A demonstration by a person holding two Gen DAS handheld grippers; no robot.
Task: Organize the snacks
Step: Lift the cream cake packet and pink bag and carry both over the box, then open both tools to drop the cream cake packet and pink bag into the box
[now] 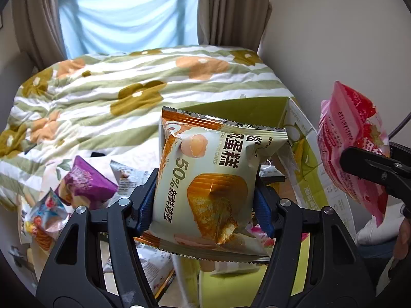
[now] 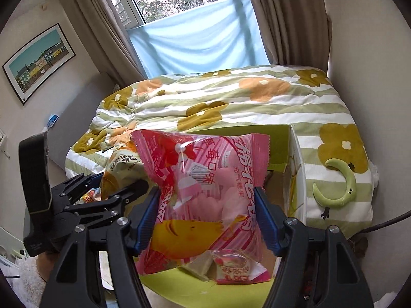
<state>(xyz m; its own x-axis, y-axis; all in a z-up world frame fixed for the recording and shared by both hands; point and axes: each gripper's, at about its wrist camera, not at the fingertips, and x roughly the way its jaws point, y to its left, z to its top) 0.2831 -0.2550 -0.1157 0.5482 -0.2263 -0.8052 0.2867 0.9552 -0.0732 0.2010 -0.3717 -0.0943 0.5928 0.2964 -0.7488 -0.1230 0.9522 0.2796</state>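
in the left wrist view the left gripper (image 1: 205, 200) has its jaws clamped on a pale green cake packet (image 1: 208, 179), the blue pads (image 1: 145, 205) pressing its two side edges so the packet stands upright between them. its serrated top edge rises well above the fingertips and its lower seam hangs below them. just behind and right of the jaws stands an open green carton (image 1: 305, 159); its near wall is hidden by the packet, and its inside shows only in slivers. left of the jaws a heap of loose snack packets (image 1: 84, 182) lies on the bed cover (image 1: 108, 95); their lower edges are cut off by the gripper frame. beyond the jaws the bed cover runs open to the curtains (image 1: 226, 10). far right, the right gripper (image 1: 377, 169) holds a pink marshmallow bag (image 1: 352, 143), apart from the cake packet.

in the right wrist view the right gripper (image 2: 206, 213) has its jaws closed on the pink marshmallow bag (image 2: 205, 192), squeezed in at the waist. the green carton (image 2: 277, 141) sits right behind and below it, its floor mostly hidden; one small pink packet (image 2: 236, 267) shows under the bag. left of the jaws the left gripper (image 2: 110, 200) holds the cake packet (image 2: 120, 172), half hidden by the bag. right of the jaws a green crescent toy (image 2: 341, 187) lies on the bed cover (image 2: 231, 102).
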